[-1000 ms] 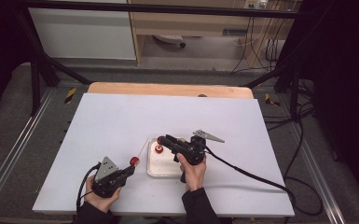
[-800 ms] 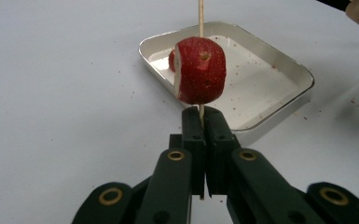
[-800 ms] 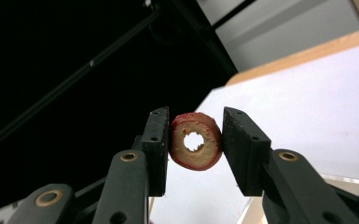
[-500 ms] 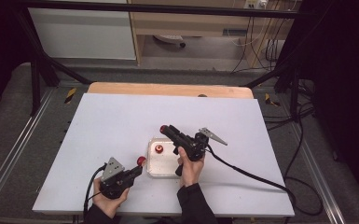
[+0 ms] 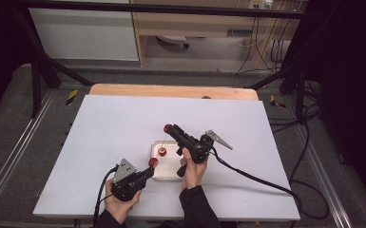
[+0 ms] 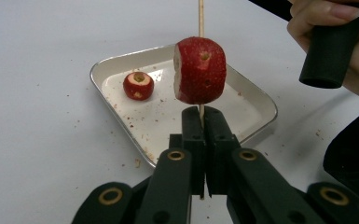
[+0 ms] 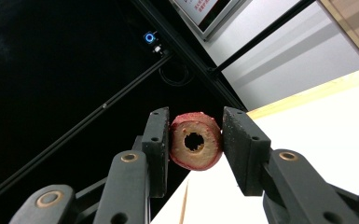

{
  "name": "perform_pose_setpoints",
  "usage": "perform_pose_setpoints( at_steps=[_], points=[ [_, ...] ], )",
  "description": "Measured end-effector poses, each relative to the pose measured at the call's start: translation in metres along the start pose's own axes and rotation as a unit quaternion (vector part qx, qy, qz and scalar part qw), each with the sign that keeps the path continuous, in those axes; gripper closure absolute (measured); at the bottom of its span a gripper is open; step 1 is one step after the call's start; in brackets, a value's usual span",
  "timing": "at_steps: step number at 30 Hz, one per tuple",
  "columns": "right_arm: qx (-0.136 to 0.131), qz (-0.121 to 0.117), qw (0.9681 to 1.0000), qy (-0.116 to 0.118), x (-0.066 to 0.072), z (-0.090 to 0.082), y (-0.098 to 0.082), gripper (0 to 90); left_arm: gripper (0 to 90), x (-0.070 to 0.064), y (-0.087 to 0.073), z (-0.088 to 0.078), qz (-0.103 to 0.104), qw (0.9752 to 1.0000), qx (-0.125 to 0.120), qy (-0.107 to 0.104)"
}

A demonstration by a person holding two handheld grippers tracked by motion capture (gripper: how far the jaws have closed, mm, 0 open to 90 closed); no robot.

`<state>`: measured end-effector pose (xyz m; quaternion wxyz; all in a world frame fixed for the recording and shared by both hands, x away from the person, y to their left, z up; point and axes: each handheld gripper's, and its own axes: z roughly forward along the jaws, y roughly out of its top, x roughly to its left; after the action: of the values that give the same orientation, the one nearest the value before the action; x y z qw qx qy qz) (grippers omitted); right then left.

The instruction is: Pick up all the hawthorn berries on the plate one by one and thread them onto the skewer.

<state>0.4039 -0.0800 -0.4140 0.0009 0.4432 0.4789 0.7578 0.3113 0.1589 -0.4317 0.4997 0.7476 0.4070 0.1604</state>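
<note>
The left gripper (image 6: pixel 200 135) clenches a thin skewer (image 6: pixel 200 18) carrying a red fruit (image 6: pixel 200 70) just above its jaws, over the tray (image 6: pixel 256 100) (near the desk's front edge). The right gripper (image 7: pixel 193 144) grasps a cored fruit piece (image 7: pixel 196 140).

White table (image 5: pixel 123 118) bare across far and left areas, metal tray (image 5: pixel 168 171) near front centre, skewer (image 6: pixel 200 18) rising over it, right hand (image 5: pixel 192 168) crowding tray's right side, cables (image 5: pixel 252 175) trailing across right front
</note>
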Motion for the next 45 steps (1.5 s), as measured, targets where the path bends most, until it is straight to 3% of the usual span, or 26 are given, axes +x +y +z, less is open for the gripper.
perform_pose_setpoints(
  at_steps=[16, 24, 31, 45],
  points=[
    [0.008, -0.004, 0.9999, 0.007, -0.001, 0.0, -0.005, 62.8, 88.0, 0.002, 0.0, -0.001, -0.001, 1.0, 0.001, 0.005],
    [0.011, -0.001, 0.9999, 0.008, -0.001, 0.0, -0.011, 62.8, 88.0, 0.002, 0.001, 0.001, -0.017, 0.9998, -0.001, 0.002],
    [0.021, 0.007, 0.9997, 0.008, -0.004, 0.0, -0.02, 62.9, 88.0, 0.003, 0.007, 0.004, -0.024, 0.9997, -0.003, 0.007],
    [0.049, -0.001, 0.9988, 0.009, -0.002, -0.003, -0.027, 63.0, 88.1, 0.003, 0.029, 0.021, -0.04, 0.9991, -0.014, 0.005]
  ],
)
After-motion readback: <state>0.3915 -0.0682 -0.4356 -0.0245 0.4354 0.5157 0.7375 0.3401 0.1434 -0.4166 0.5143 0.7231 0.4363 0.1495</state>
